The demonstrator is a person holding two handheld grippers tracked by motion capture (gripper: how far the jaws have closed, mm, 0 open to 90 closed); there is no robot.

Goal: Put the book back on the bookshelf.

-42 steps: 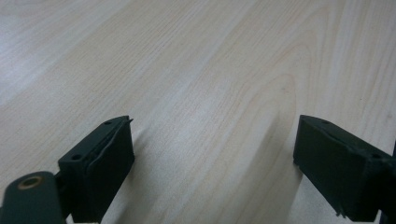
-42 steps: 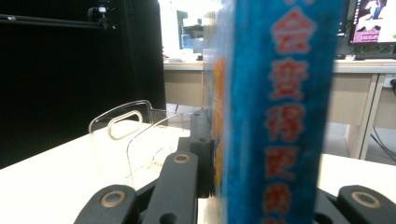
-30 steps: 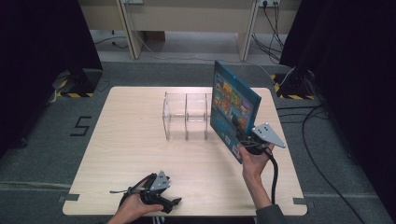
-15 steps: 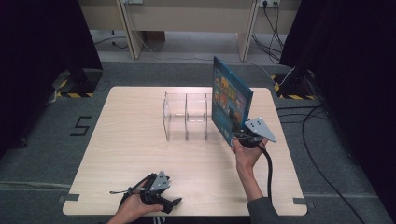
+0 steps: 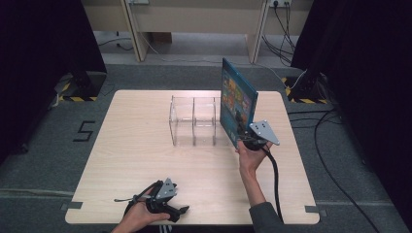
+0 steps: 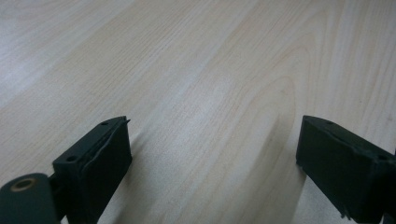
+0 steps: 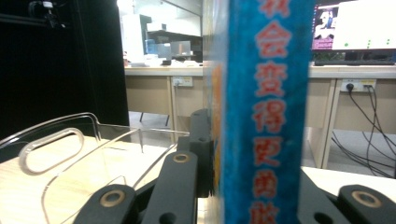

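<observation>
A blue book (image 5: 238, 99) stands upright above the table, just right of a clear acrylic rack (image 5: 193, 119) with two bays. My right gripper (image 5: 243, 133) is shut on the book's lower near edge, its grey plate on top. In the right gripper view the blue spine (image 7: 266, 116) with red characters rises between the jaws, and the rack (image 7: 60, 144) lies to its left. My left gripper (image 5: 179, 210) rests near the table's front edge. Its jaws stand open over bare wood (image 6: 187, 70) with nothing between them.
The light wooden table (image 5: 136, 145) stands on grey carpet. Black curtains hang at both sides, and cables (image 5: 335, 145) run across the floor at the right. Desk legs (image 5: 133, 29) stand beyond the far edge.
My right hand has carried the book a little to the left and farther from the person, closer to the rack. The left hand has stayed put.
</observation>
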